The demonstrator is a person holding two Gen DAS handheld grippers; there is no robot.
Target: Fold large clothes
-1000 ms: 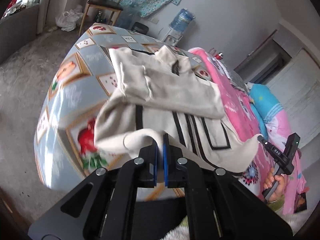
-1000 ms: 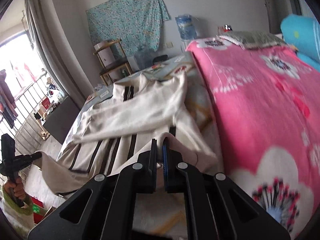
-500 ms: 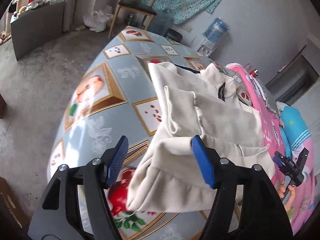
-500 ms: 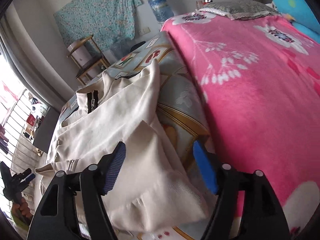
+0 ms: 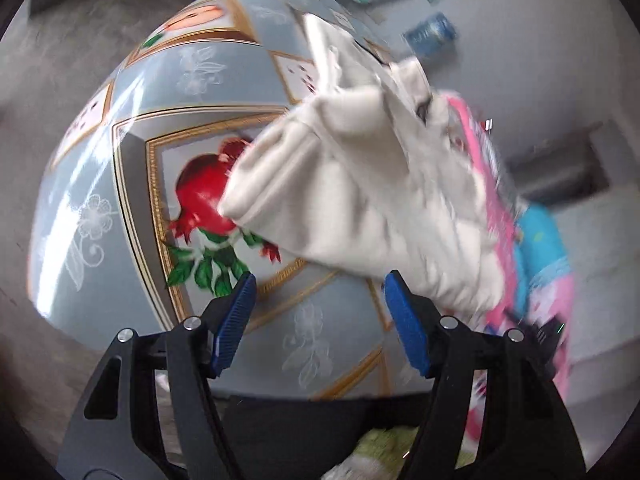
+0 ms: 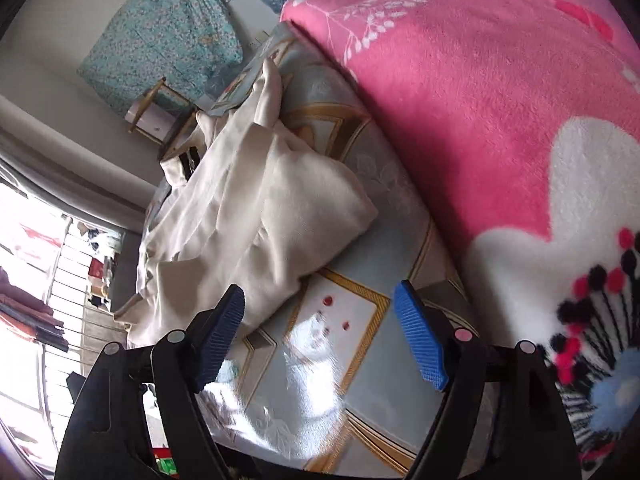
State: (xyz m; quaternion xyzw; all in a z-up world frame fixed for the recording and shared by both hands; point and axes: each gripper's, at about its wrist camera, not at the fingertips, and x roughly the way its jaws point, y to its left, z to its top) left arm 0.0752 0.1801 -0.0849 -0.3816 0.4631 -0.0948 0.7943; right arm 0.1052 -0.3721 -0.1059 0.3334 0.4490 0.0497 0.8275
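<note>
The cream garment (image 5: pixel 360 200) lies folded over on itself on the blue-grey printed bed sheet (image 5: pixel 200 80); the left wrist view is blurred. My left gripper (image 5: pixel 318 300) is open just short of the garment's near edge, with only sheet between its fingers. In the right wrist view the cream garment (image 6: pixel 260 220) lies bunched to the left of centre. My right gripper (image 6: pixel 320 304) is open and its jaws are still opening. Nothing but the bed sheet (image 6: pixel 352 320) lies between them; its left finger (image 6: pixel 224 328) is close to the garment's near corner.
A thick pink floral blanket (image 6: pixel 480 100) covers the bed's right side, with a blue pillow (image 5: pixel 540 248) on it. A teal cloth (image 6: pixel 160 28) hangs on the far wall above a wooden stool (image 6: pixel 160 108). A water bottle (image 5: pixel 430 32) stands beyond. Window railing (image 6: pixel 52 300) at left.
Both grippers were shut on the garment's lifted hem; they let go, opened wide and sank toward the bed. The garment now lies folded over, its striped side hidden.
</note>
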